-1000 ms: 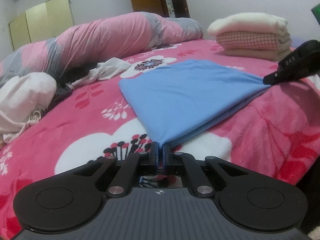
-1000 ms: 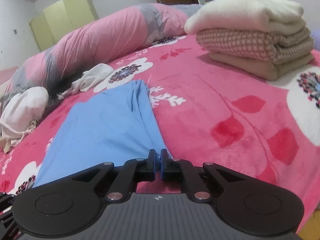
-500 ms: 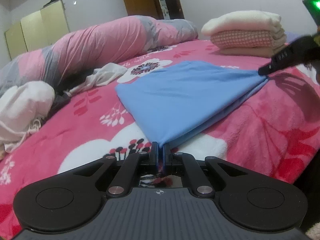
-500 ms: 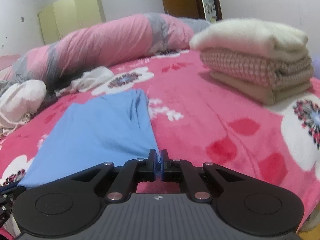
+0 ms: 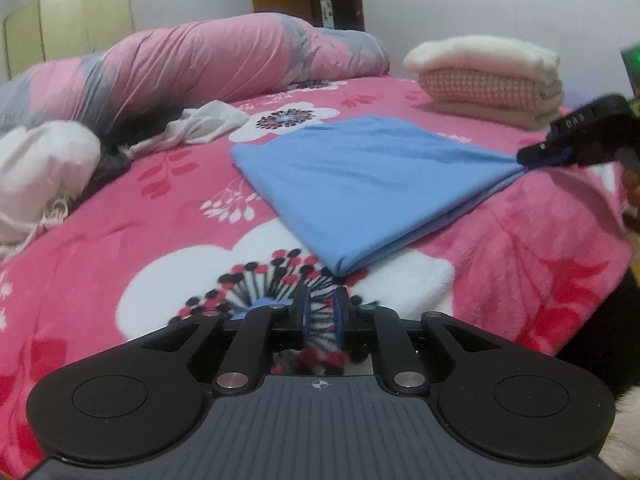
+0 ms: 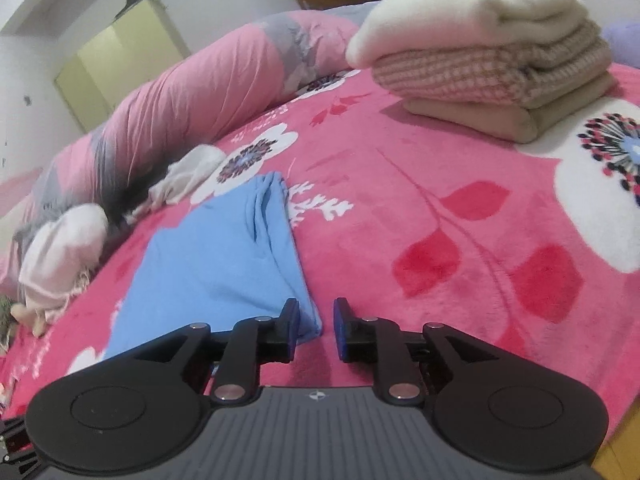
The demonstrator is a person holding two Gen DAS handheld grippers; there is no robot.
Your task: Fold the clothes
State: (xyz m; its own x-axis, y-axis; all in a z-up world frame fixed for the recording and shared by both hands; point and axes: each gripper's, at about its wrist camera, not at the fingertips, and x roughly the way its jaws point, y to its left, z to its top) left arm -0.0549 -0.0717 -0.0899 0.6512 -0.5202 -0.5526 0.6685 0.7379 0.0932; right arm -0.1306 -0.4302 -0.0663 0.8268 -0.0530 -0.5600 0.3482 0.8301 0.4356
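Note:
A folded light-blue garment (image 5: 360,184) lies flat on the pink flowered blanket (image 5: 120,240). My left gripper (image 5: 322,312) is open, just short of the garment's near corner, with only the blanket between its fingers. In the right wrist view my right gripper (image 6: 316,320) is open too. The other corner of the blue garment (image 6: 224,256) lies loose between its fingers, close to the left one. From the left wrist view the right gripper (image 5: 536,156) sits at that far right corner, and the cloth there is still drawn to a point.
Three folded garments are stacked (image 5: 488,76) at the back right of the bed. A rolled pink and grey duvet (image 5: 200,64) runs along the back. Crumpled white clothes (image 5: 208,128) lie in front of it, and more at the left (image 5: 40,172). The bed's edge drops off at the right.
Both grippers have opened and let go of the blue garment's corners. The left gripper has drawn back from its corner, and the garment now rests on the blanket.

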